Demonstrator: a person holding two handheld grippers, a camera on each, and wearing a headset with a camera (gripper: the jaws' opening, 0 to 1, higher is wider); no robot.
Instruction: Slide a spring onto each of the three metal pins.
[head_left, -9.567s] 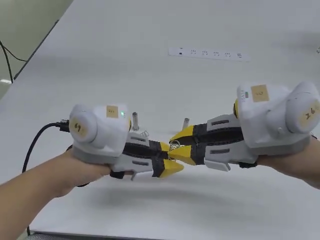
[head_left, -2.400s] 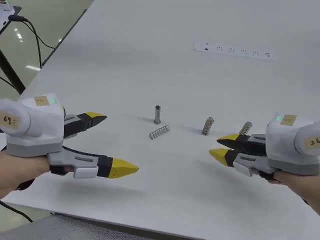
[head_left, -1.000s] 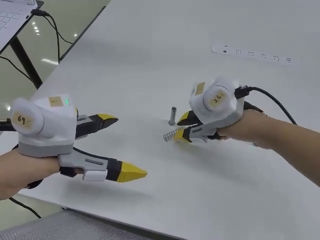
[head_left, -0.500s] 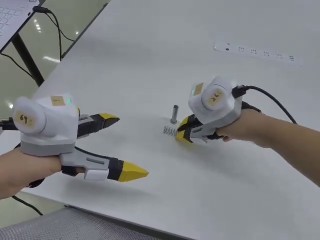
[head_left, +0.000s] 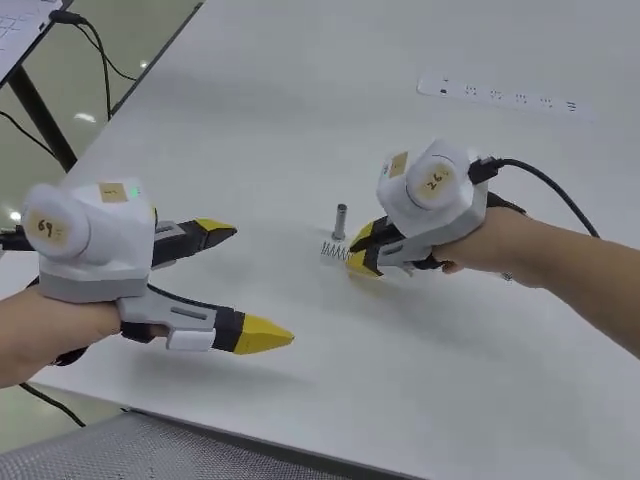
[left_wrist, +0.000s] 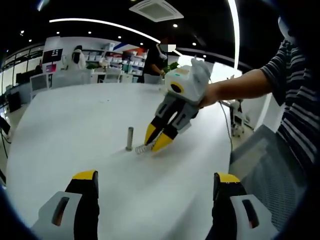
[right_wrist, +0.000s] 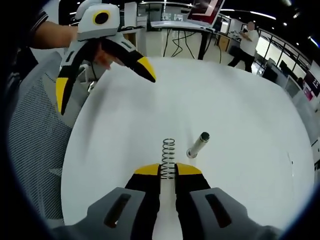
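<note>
One spring (head_left: 331, 251) pinched by one end in nearly closed right tongs (head_left: 358, 255), just beside one upright metal pin (head_left: 341, 220). Empty, wide-open left tongs (head_left: 255, 285) near front edge of bench (head_left: 300, 100); broad open surface beyond.

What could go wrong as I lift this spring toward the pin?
The right gripper pinches the spring by its near end only, most of it jutting free, so it may flex or pop out. The pin stands upright right beside it, so the fingers could bump it while tilting the spring up.
</note>
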